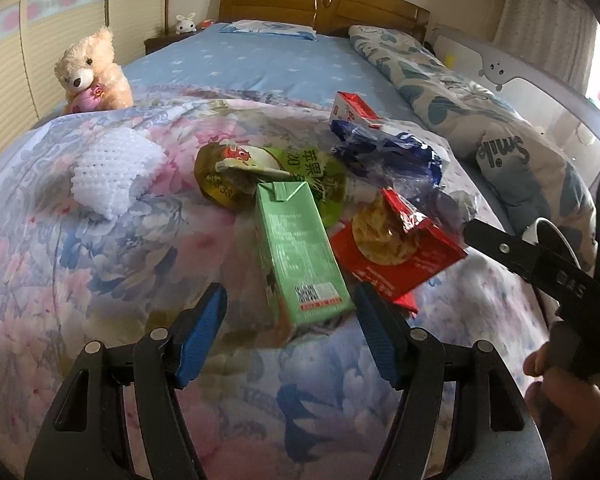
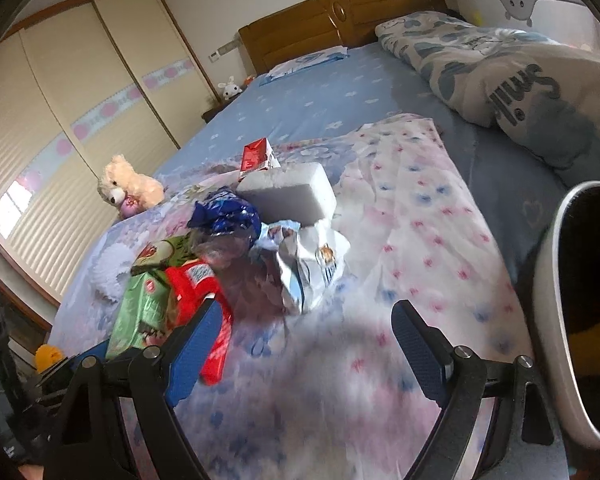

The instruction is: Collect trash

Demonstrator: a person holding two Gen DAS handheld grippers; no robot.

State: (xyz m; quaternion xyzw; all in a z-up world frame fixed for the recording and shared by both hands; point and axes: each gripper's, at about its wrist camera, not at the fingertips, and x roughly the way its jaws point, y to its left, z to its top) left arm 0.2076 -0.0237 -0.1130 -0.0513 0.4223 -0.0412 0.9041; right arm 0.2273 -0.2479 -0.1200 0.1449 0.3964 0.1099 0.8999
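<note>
A pile of trash lies on the floral quilt (image 1: 100, 280). A green drink carton (image 1: 300, 252) lies nearest, its near end between the fingers of my open left gripper (image 1: 292, 316). Beside it are a red snack wrapper (image 1: 396, 252), a green round lid (image 1: 260, 172), a crumpled blue wrapper (image 1: 384, 152) and a red-and-white carton (image 1: 352, 112). My right gripper (image 2: 308, 328) is open and empty above the quilt, near the red wrapper (image 2: 196, 288), the green carton (image 2: 140, 312), a white wrapper (image 2: 308, 264), the blue wrapper (image 2: 224, 212) and a white foam block (image 2: 288, 192).
A white knitted pad (image 1: 112, 168) and a teddy bear (image 1: 92, 72) lie at the left. A rolled patterned duvet (image 1: 480, 120) lies along the bed's right side. A white-rimmed dark bin (image 2: 580, 312) stands at the right edge. Wardrobe doors (image 2: 60, 120) line the left wall.
</note>
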